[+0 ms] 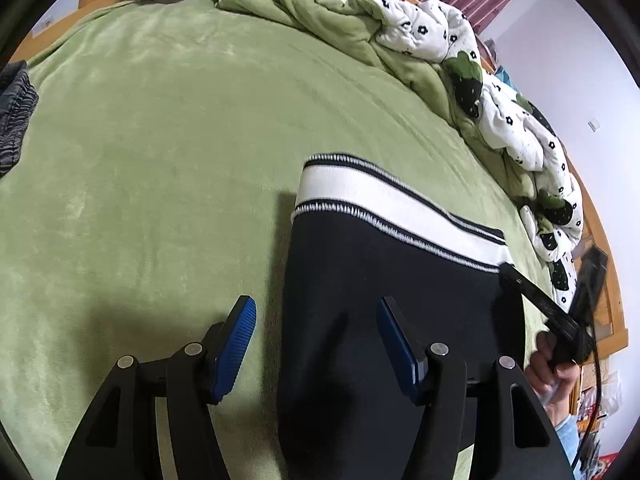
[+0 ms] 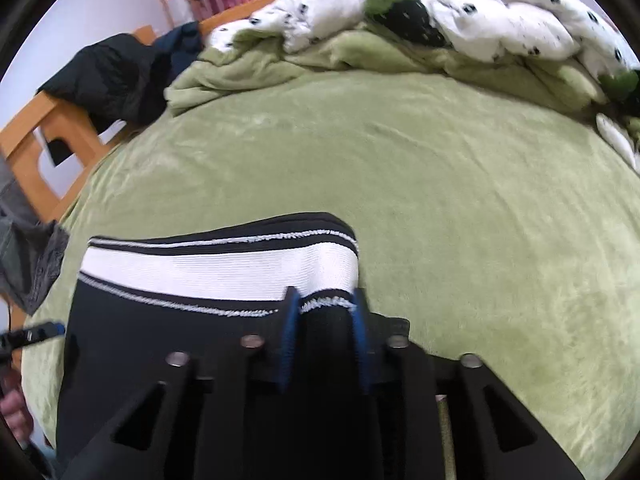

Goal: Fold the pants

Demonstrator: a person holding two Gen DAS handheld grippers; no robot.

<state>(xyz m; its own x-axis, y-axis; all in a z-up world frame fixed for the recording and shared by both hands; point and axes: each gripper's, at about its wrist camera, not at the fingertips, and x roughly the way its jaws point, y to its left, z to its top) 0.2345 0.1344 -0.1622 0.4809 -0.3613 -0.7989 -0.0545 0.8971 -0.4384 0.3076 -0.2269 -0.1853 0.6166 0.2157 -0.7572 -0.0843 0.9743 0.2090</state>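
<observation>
Two grippers over dark pants (image 1: 360, 280) on green blanket (image 1: 160, 140): left gripper (image 1: 316, 344) spread astride left edge, right gripper (image 2: 324, 328) clamped on waistband corner (image 2: 332, 276); wide bare blanket beyond.

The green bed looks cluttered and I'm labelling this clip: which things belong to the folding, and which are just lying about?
In the job: dark navy pants with white striped waistband; right gripper; left gripper.
Lying about: floral white-and-green quilt; grey garment; black jacket.

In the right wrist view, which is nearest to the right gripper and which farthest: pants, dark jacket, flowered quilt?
From the right gripper:
1. pants, clamped between its pads.
2. dark jacket, far left, on the wooden frame.
3. flowered quilt, along the bed's far edge; close to the jacket's rank.
</observation>
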